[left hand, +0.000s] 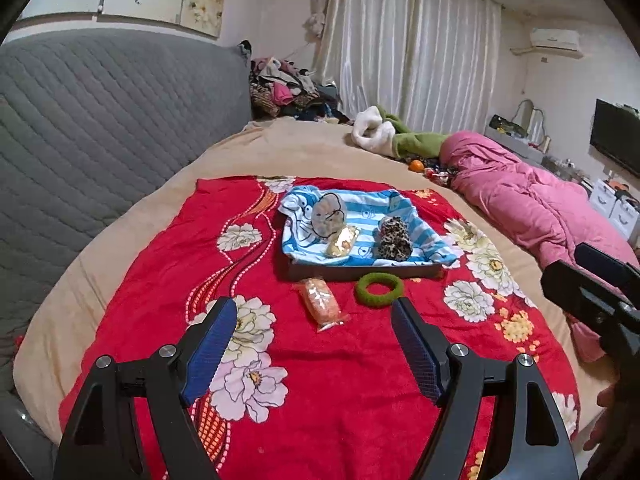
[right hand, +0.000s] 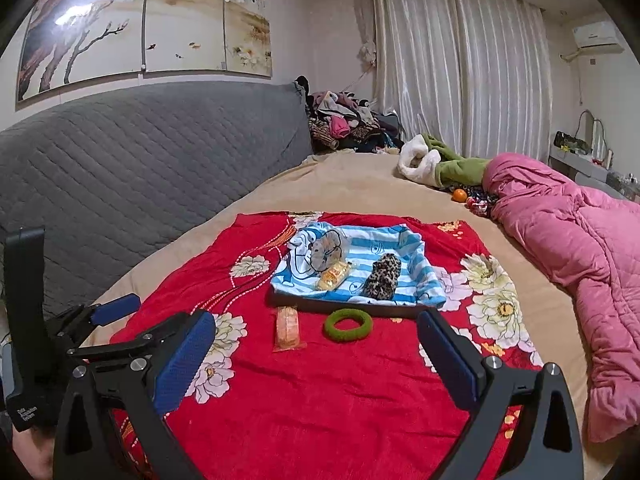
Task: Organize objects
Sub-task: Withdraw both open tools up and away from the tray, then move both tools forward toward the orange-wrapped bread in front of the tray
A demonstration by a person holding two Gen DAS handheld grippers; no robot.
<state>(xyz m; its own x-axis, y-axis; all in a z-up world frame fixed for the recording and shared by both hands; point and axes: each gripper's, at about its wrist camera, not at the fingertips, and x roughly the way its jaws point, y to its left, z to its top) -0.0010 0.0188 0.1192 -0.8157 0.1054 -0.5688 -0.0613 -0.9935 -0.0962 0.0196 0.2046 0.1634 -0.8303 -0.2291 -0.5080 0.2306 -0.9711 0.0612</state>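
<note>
A dark tray lined with a blue striped cloth sits on a red flowered blanket. In it lie a grey scrunchie, a yellow packet and a leopard scrunchie. In front of the tray lie an orange packet and a green ring. My left gripper is open and empty, just short of the orange packet. My right gripper is open and empty, near the green ring and orange packet; the tray lies beyond.
A pink quilt lies bunched at the right. A grey quilted headboard rises at the left. A clothes pile, green and white garments and an orange fruit lie at the far end of the bed.
</note>
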